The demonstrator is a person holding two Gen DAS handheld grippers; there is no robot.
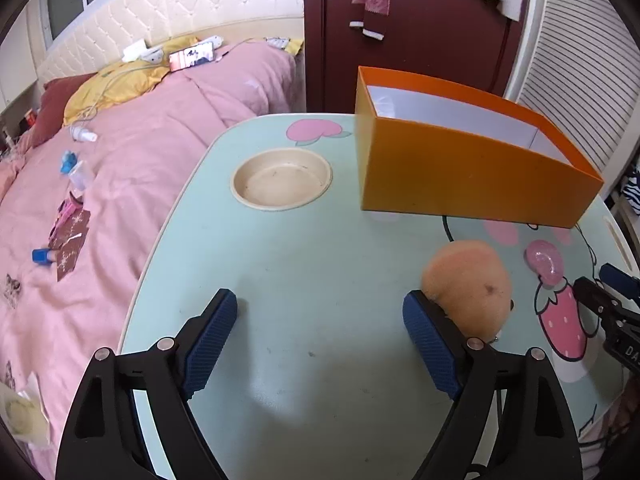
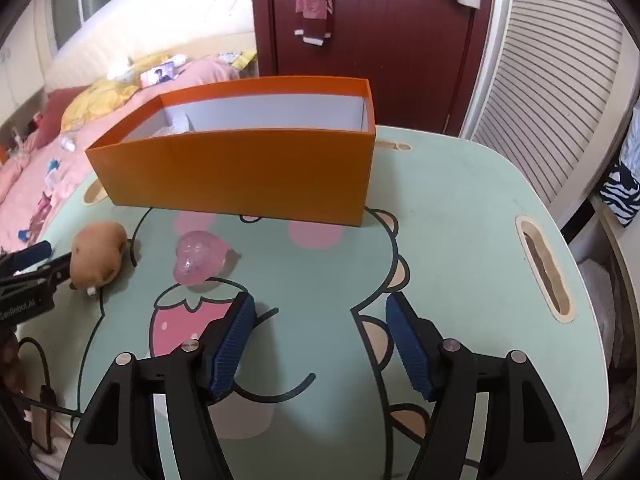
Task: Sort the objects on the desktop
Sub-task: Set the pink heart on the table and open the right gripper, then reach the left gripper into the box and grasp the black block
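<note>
An open orange box (image 1: pixel 472 168) with a white inside stands at the back of the mint-green cartoon table (image 1: pixel 312 264); it also shows in the right wrist view (image 2: pixel 240 176). A tan plush toy (image 1: pixel 468 288) lies just right of my left gripper's right finger, touching it. My left gripper (image 1: pixel 320 308) is open and empty. A clear pink heart-shaped object (image 2: pixel 198 258) lies ahead and left of my right gripper (image 2: pixel 318 312), which is open and empty. The plush (image 2: pixel 98 256) and the left gripper's fingers (image 2: pixel 28 258) show at far left.
A round cream cup recess (image 1: pixel 282 180) sits in the table's left part. A slot handle (image 2: pixel 546 270) is cut in the right edge. A bed with pink bedding (image 1: pixel 120 168) and small items lies to the left. A dark red door (image 2: pixel 380 40) stands behind.
</note>
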